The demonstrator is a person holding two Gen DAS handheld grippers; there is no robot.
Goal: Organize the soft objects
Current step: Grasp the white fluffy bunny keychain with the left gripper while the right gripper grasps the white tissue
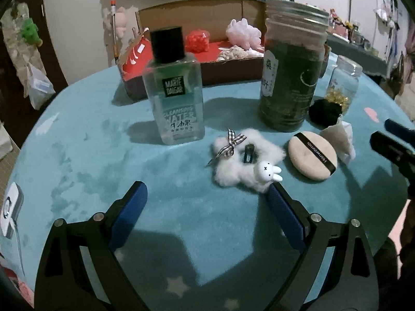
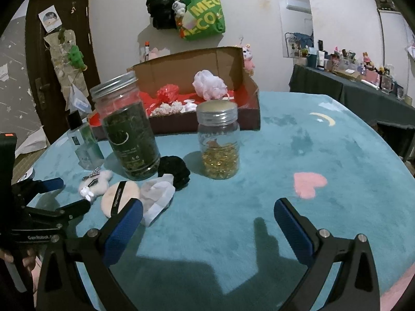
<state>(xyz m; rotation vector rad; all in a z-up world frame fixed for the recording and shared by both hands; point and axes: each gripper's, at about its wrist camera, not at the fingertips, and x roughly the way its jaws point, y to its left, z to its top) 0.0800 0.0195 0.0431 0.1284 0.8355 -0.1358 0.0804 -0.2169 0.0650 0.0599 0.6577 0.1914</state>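
Both left fingers (image 1: 282, 215) stand wide apart and empty; the right gripper (image 2: 207, 223) is wide too. Just ahead of my left fingertip lies the fluffy white bunny hair clip (image 1: 246, 160), probably touching it. I should centre over the fluff, close gently, then carry it to the cardboard box (image 1: 233, 64).

Dim indoor light with a bluish cast comes from behind and above each hand-held gripper (image 1: 206, 207), throwing dark, hard-edged shadows forward onto the counter (image 2: 285, 160). Fisheye distortion bends the counter's rim and blackens the corners. Distant clutter looks soft and grainy; nearby surfaces stay fairly sharp.
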